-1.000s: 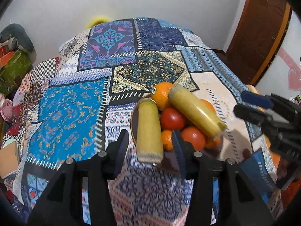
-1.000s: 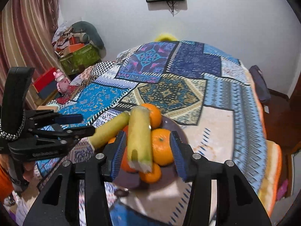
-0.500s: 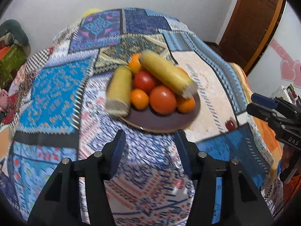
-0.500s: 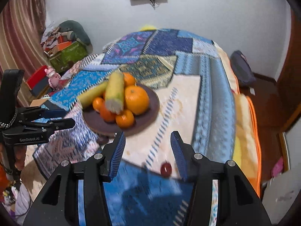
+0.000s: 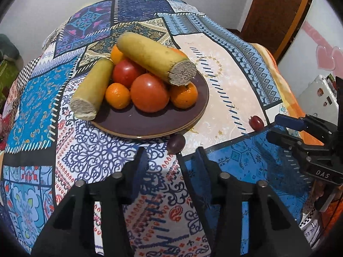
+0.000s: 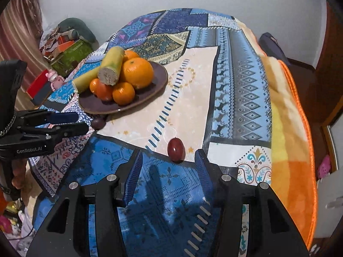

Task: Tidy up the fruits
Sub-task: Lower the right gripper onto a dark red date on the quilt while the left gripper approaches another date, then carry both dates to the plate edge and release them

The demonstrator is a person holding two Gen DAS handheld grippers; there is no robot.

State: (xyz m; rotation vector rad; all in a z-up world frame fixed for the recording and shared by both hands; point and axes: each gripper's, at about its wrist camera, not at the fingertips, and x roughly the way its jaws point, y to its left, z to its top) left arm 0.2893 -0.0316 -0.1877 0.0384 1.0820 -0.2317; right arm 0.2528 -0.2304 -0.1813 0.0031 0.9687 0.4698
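A round dark-brown plate [image 5: 188, 120] sits in the upper middle of the left wrist view, heaped with two cut yellow-green cob-like cylinders [image 5: 156, 59], red tomatoes [image 5: 149, 95] and orange mandarins [image 5: 117, 95]. The near, lower part of the plate is bare. One cylinder overhangs the plate's left rim. Just below the plate's lower right rim a small dark purple grape-like fruit [image 5: 176, 143] lies on the patchwork patterned cloth [image 5: 96, 154], close ahead of the left gripper [image 5: 169, 160], whose fingers stand apart with nothing between them. A small glossy red oval fruit [image 5: 256, 122] lies at the right of that frame, well apart from the plate, on open cream cloth.

In the right wrist view the red oval fruit [image 6: 176, 149] lies at centre, just ahead of the right gripper [image 6: 168, 162], whose fingers are spread wide and empty. The dark fruit [image 6: 98, 123] shows at the plate's lower edge [image 6: 154, 90]. Only this view shows the cloth's right edge, where an orange-and-yellow blanket [image 6: 289, 128] falls away, and clutter of boxes [image 6: 68, 51] at upper left. Only the left view shows the brown wooden door [image 5: 276, 10] at upper right.
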